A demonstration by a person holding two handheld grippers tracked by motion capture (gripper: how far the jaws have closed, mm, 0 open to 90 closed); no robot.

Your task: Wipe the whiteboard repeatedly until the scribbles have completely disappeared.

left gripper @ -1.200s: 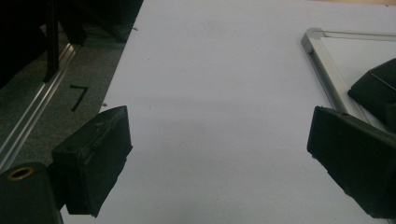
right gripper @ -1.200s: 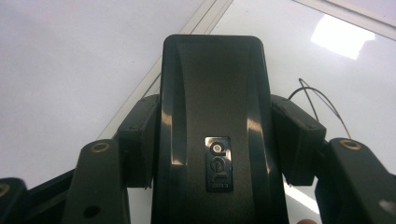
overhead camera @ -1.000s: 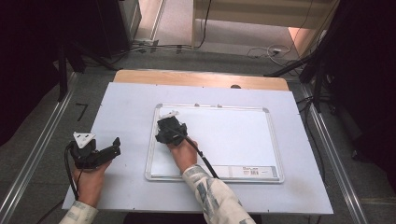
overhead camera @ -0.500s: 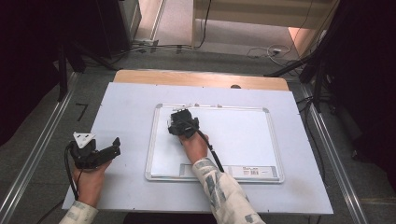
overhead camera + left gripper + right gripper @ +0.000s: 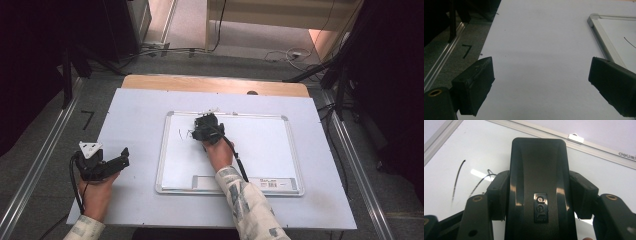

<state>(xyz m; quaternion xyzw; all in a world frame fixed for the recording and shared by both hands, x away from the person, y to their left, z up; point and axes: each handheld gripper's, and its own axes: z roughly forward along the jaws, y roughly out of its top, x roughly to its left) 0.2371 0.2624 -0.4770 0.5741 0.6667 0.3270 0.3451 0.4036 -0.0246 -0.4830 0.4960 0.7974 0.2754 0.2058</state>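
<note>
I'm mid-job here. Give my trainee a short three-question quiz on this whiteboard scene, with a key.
1. What does the right gripper hold?
2. True or false: the left gripper rests on the whiteboard.
3. The pen marks lie: A) left of the eraser, B) at the board's right edge, C) on the table.

Key:
1. A black whiteboard eraser, clamped between its jaws.
2. False: it sits on the table left of the board, jaws open and empty.
3. A.

Your table has a pale sheet on top; whiteboard lies flat, right of centre.
</note>
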